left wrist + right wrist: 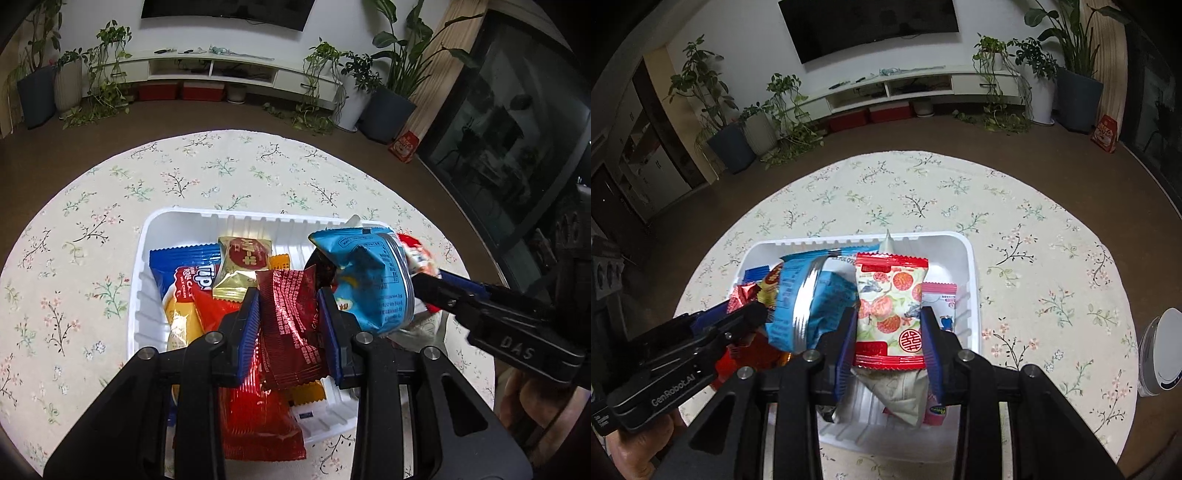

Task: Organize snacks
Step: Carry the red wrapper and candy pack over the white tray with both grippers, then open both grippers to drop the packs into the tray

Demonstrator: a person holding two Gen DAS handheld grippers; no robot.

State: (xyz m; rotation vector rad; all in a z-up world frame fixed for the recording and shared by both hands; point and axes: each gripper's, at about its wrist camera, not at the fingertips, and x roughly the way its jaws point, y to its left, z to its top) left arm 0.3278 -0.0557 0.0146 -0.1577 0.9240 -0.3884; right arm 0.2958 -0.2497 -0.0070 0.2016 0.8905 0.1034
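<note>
A white plastic tray on the floral tablecloth holds several snack packets. My left gripper is shut on a dark red foil packet above the tray's near left part. My right gripper is shut on a white packet with red fruit print and red edges, over the tray's right half. A crumpled blue packet stands up between the two grippers and hides most of the right gripper's packet in the left wrist view. The left gripper shows at the left of the right wrist view.
In the tray lie a blue Tipo packet, a gold packet, a bright red packet and a pink-edged packet. A white rounded object sits at the round table's right edge. Brown floor, plants and a low cabinet lie beyond.
</note>
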